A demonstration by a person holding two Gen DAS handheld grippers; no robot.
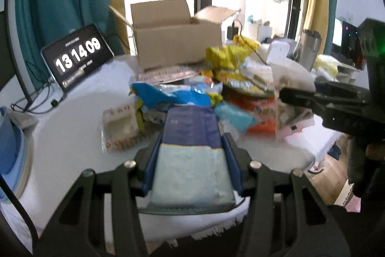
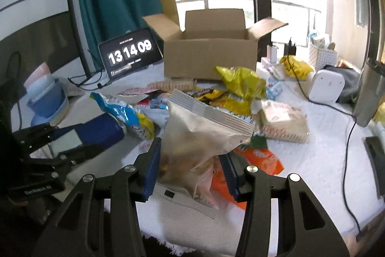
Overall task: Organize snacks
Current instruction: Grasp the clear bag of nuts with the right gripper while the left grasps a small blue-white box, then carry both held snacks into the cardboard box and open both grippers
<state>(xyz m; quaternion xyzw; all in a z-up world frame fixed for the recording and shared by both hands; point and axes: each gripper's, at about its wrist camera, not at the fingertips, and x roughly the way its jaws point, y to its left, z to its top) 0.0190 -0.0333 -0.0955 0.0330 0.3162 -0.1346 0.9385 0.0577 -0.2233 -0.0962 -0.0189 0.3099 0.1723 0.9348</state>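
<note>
Left tongs [image 1: 190, 146] pinching a blue packet [image 1: 191, 136]; right tongs [image 2: 191, 160] pinching a clear zip bag [image 2: 199, 134], both lifted off the worktop [image 2: 312, 160]. Open cardboard box [image 2: 209, 59] at 12 o'clock, presumably the destination; snack pile [image 2: 235, 90] between.

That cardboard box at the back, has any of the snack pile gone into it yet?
The cardboard box stands open; its inside mostly can't be seen. In hand: the left gripper clamps a blue packet, and the right gripper clamps a clear bag. Still left: a pile of snack packets on the table.
</note>
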